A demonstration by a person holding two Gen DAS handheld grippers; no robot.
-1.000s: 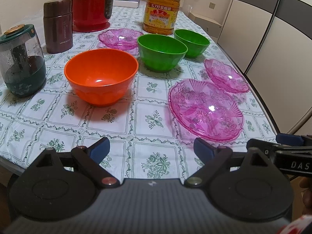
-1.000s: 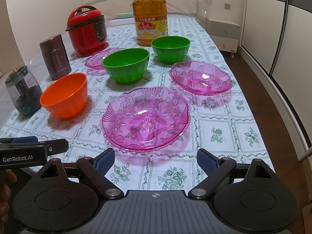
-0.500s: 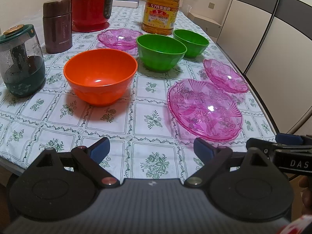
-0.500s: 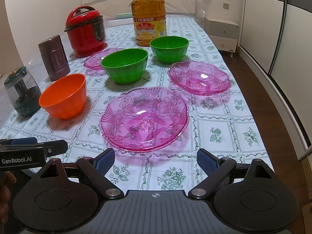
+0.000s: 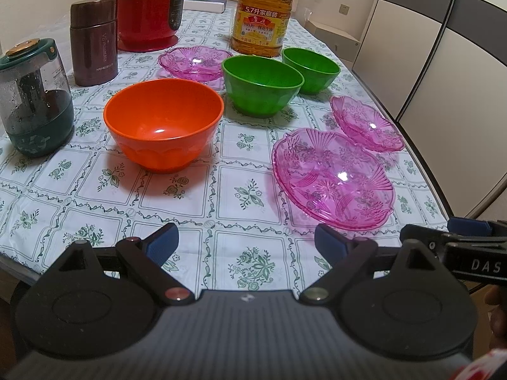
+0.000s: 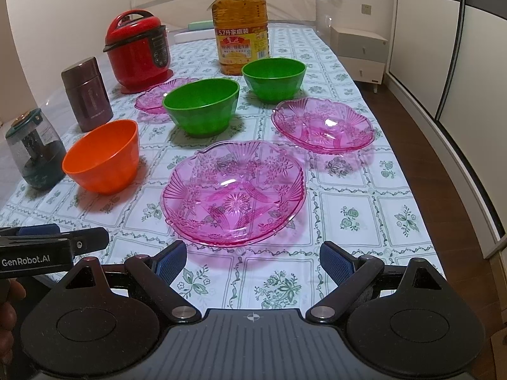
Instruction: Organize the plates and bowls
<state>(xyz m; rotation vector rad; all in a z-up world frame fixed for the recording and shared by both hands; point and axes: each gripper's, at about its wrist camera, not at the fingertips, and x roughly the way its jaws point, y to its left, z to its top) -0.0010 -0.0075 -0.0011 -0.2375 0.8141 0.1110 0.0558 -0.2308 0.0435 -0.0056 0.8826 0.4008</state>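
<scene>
An orange bowl (image 5: 163, 128) (image 6: 103, 155) sits left of centre. Two green bowls stand behind it, one nearer (image 5: 261, 84) (image 6: 201, 106) and one farther (image 5: 310, 69) (image 6: 273, 77). A large pink glass plate (image 5: 332, 179) (image 6: 233, 190) lies nearest, a smaller one (image 5: 366, 123) (image 6: 321, 125) beyond it to the right, and a third (image 5: 195, 61) (image 6: 152, 96) at the back left. My left gripper (image 5: 247, 243) is open and empty over the front edge, short of the orange bowl. My right gripper (image 6: 253, 259) is open and empty just before the large plate.
A floral tablecloth covers the table (image 5: 177, 196). A teal jar (image 5: 31, 98), a maroon flask (image 5: 93, 41), a red cooker (image 5: 147, 9) and an oil bottle (image 5: 261, 15) stand along the left and back. Cabinets (image 6: 443, 47) line the right side.
Both grippers have crept slightly forward toward the dishes. Nothing on the table has moved.
</scene>
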